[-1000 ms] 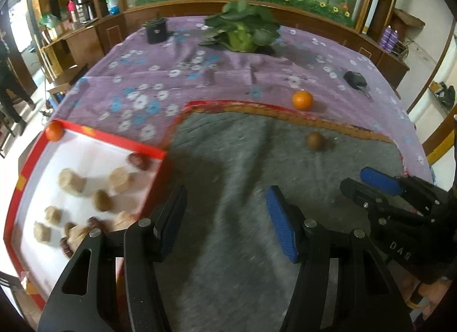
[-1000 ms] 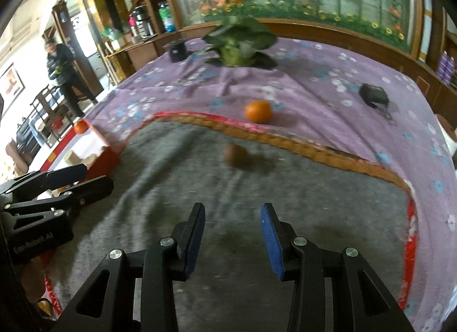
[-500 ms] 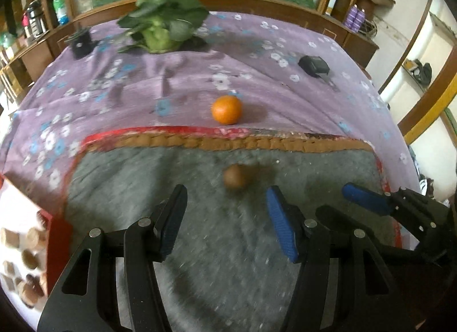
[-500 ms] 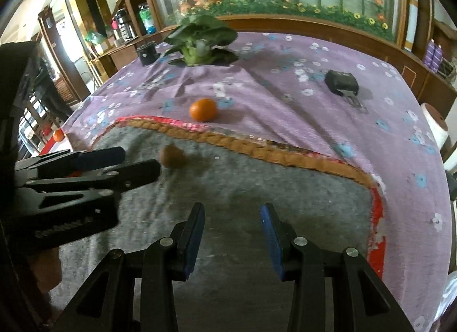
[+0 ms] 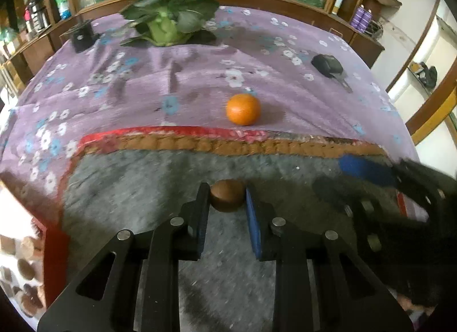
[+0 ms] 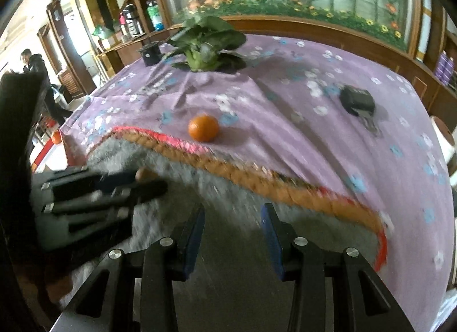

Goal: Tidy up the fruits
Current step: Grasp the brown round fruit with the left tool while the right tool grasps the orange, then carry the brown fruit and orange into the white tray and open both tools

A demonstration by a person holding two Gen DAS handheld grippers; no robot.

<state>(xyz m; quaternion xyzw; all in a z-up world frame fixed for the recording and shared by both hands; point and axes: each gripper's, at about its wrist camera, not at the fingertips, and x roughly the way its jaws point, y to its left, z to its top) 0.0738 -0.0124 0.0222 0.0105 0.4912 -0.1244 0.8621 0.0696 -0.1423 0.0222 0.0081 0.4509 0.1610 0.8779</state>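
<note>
in the left wrist view the left gripper [image 5: 227, 203] has just been closing, and its black and blue-padded jaws now stand narrow with the small round brown fruit [image 5: 227, 194] pinched between their tips, low on the grey felt mat [image 5: 137, 189]. beyond the mat's braided red and orange border, the round orange tangerine [image 5: 243, 109] sits alone on the purple flowered tablecloth [image 5: 142, 80], farther off and a little to the right. at the near left edge a corner of the red-rimmed white tray [image 5: 52, 246] shows, with pale and brown pieces of fruit in it. the right gripper [image 5: 342, 177] reaches in from the right, blurred. in the right wrist view the right gripper [image 6: 232, 223] hovers over the grey mat with its jaws moderately apart and nothing between them; the left gripper [image 6: 148, 182] shows at the left with the brown fruit [image 6: 142, 173] peeking out at its tips, and the tangerine [image 6: 203, 128] lies far centre. the hold looks shallow, right at the fingertips on a smooth round skin, so the fruit could squirt out or roll off across the felt when lifted, and a hard squeeze could bruise it. the two grippers are near each other and might knock together on the way to the tray.
</note>
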